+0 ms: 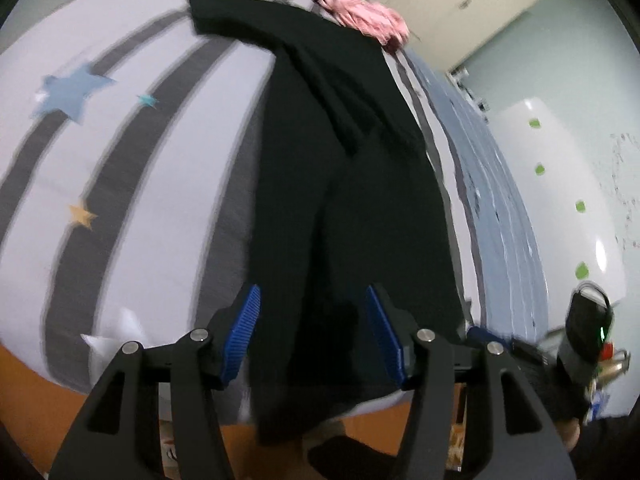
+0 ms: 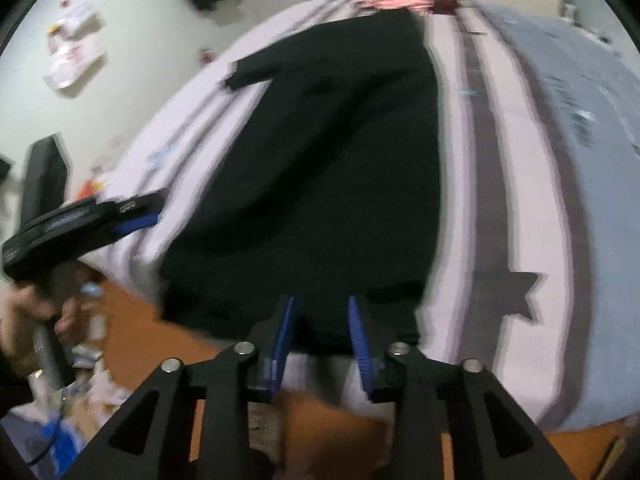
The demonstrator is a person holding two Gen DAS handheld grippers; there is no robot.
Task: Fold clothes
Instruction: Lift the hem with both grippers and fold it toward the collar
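Striped grey-and-white bedding [image 1: 120,168] with star prints covers the bed, which serves as the work surface; an orange bed frame [image 2: 132,320] shows below its near edge.

Left gripper [image 1: 314,332]: it is angled steeply down toward the near edge of the bed. Its blue pads [image 1: 246,332] stand well apart, with a clear gap on each side. The black garment [image 1: 340,180] passes between them, and its lower end hangs over the bed edge below the fingers. No pad presses on the cloth. In the right wrist view, this gripper [image 2: 140,216] appears at the left margin, held by a hand [image 2: 36,308], just beside the left edge of the garment.

Right gripper [image 2: 320,328]: it is also angled steeply down. Its jaws are parted by a narrower gap, and the blue pads [image 2: 358,340] sit at the garment's near hem [image 2: 300,320]. The hem lies just ahead of the fingertips; motion blur prevents confirming contact, and no cloth is visibly clamped.

Garment position: the black garment lies lengthwise on the bedding, extending away from both grippers, with one sleeve [image 2: 256,68] spread out to the left at the far end.

Beyond the garment, a pink item of clothing [image 1: 364,16] lies at the far end of the bed. A light-blue cover [image 2: 580,120] lies to the right of the stripes.
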